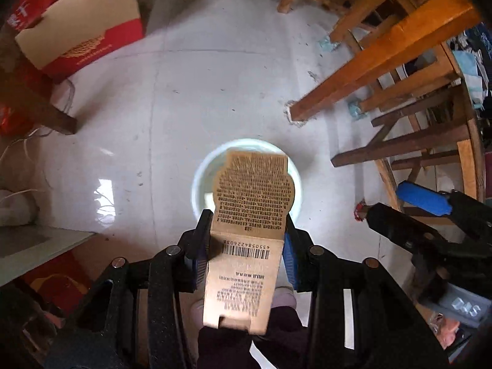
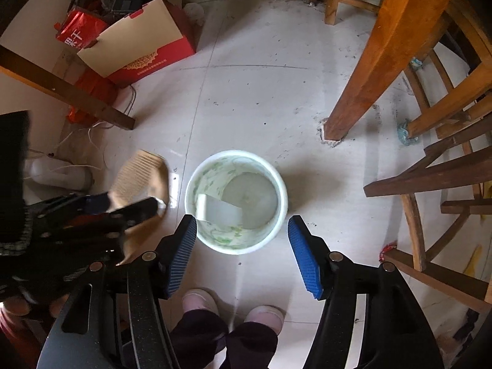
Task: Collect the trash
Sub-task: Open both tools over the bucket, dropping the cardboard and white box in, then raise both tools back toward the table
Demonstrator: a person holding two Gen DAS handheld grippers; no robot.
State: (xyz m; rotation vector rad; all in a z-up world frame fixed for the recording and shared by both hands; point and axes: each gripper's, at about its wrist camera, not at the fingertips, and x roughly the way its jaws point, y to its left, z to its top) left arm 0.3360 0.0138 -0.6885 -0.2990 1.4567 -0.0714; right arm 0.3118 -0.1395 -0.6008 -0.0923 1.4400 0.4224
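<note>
Left wrist view looks down at a pale tiled floor (image 1: 215, 77). The left gripper (image 1: 246, 243) has its two blue pads pressed on a flat brown cardboard package (image 1: 249, 215) with black print and a barcode. The package sticks out past the pads and hangs over a round white bucket with green leaf patterns (image 1: 200, 178) that stands on the floor. The right gripper (image 1: 412, 206) shows at the right edge of this view.

From the right wrist view, the right gripper (image 2: 243, 255) is wide apart and holds nothing. The bucket (image 2: 236, 246) sits right between and just past its blue fingers (image 2: 304, 261). A white flat piece (image 2: 221, 210) lies inside the bucket. The left gripper (image 2: 123, 209) with the brown package (image 2: 141, 172) is blurry at the left, just beside the bucket.

A thick orange wooden leg (image 2: 369, 77) stands near the bucket. A red and tan cardboard box (image 2: 144, 43) sits well apart, by the wall. The person's two pink slippers (image 2: 200, 301) are at the bottom, near the bucket.
</note>
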